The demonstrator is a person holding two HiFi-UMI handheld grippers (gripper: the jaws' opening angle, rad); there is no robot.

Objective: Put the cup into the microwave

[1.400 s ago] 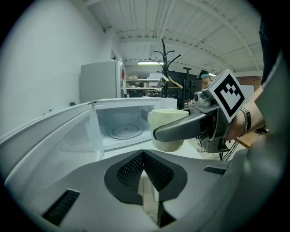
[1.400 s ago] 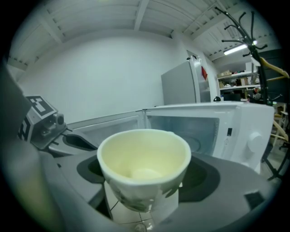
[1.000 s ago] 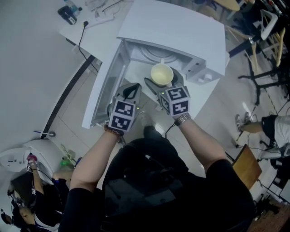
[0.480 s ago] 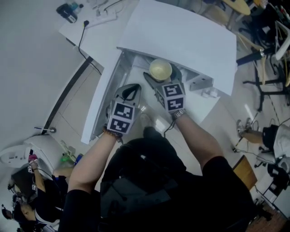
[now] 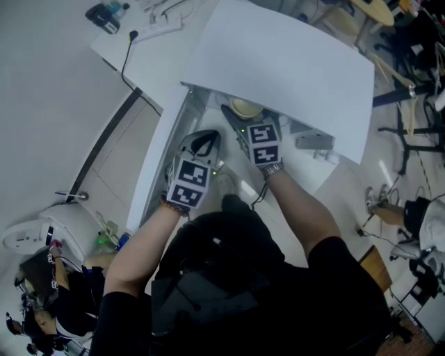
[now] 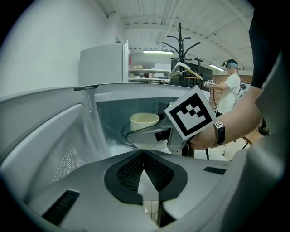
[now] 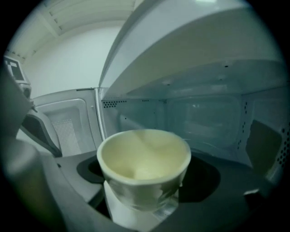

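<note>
A pale yellow cup (image 5: 245, 108) sits between the jaws of my right gripper (image 5: 241, 115), which is shut on it just inside the mouth of the white microwave (image 5: 278, 62). In the head view the microwave's top hides most of the cup. The right gripper view shows the cup (image 7: 144, 163) upright in front of the cavity's back wall (image 7: 204, 118). My left gripper (image 5: 201, 137) is shut and holds nothing, low beside the open door (image 5: 156, 160). From the left gripper view the cup (image 6: 144, 121) and right gripper (image 6: 146, 135) hang over the round turntable (image 6: 126, 136).
The microwave door (image 6: 59, 149) stands open to the left. A cable and a black item (image 5: 104, 17) lie on the white desk behind. Chairs (image 5: 417, 104) stand at the right. A coat rack (image 6: 181, 41), a white cabinet (image 6: 104, 63) and a person (image 6: 233, 81) are beyond.
My right gripper has carried the cup forward into the microwave opening, so the top now covers most of it. The left gripper has shifted a little toward the door.
</note>
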